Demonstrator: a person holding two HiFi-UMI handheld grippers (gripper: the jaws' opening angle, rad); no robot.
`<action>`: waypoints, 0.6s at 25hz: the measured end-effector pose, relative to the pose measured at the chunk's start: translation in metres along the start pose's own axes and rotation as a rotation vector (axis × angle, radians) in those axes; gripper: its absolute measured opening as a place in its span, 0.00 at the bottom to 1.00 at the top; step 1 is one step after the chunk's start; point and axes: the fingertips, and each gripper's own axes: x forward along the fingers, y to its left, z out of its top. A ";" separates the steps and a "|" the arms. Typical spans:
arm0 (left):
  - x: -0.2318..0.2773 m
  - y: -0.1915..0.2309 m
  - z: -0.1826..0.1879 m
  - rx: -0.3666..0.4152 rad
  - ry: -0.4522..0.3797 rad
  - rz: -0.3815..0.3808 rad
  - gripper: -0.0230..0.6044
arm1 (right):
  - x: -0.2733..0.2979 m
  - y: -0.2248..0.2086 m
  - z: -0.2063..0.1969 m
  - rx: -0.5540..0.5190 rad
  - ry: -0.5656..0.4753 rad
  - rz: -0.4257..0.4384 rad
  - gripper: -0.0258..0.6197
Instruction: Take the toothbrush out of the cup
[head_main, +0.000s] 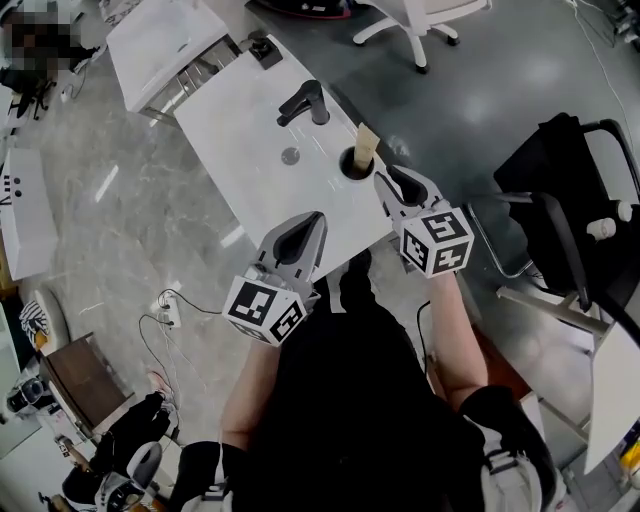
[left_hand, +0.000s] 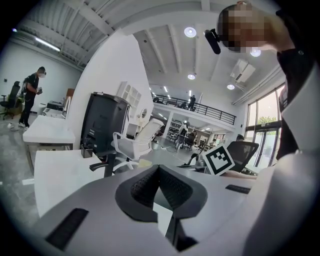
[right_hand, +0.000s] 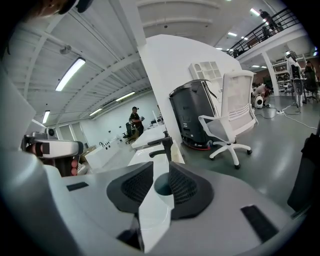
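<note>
The person's dark-clothed body fills the lower middle of the head view and covers the near edge of the bench (head_main: 250, 150). The toothbrush (head_main: 366, 142) stands in the cup (head_main: 352, 166) near the middle of that view. Only its tan upper end shows above the rim, the rest is sunk in the cup's dark mouth, and I cannot tell which end it is. In the right gripper view only part of that round mouth appears, framed by the two pads.

The right tool (head_main: 388, 176) is released. Its jaws stand apart, with the cup's mouth in the gap between them and neither pad pressing on anything. From above its tips lie just right of the cup's rim, and whether they touch it cannot be told. The left tool (head_main: 315, 218) sits lower and to the left, over the bench's near part and well clear of the cup. It is clenched, its pads meeting at the tips with nothing between them.

The bench is a white slab running diagonally from the upper left to the centre. On it a black faucet (head_main: 305, 102) stands above and left of the cup, and a small round fitting (head_main: 290, 155) lies between them. The floor (head_main: 120, 220) is grey and glossy. A white office chair (head_main: 415, 20) stands at the top edge and a power strip (head_main: 170, 308) with cables lies at the lower left.
</note>
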 end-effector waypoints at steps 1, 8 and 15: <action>0.001 0.001 -0.002 -0.005 0.004 0.002 0.06 | 0.004 -0.002 -0.002 0.000 0.007 0.000 0.19; 0.007 0.008 -0.019 -0.050 0.032 0.012 0.06 | 0.031 -0.018 -0.013 -0.010 0.054 -0.012 0.24; 0.008 0.010 -0.031 -0.065 0.061 0.007 0.06 | 0.056 -0.030 -0.018 -0.021 0.062 -0.030 0.25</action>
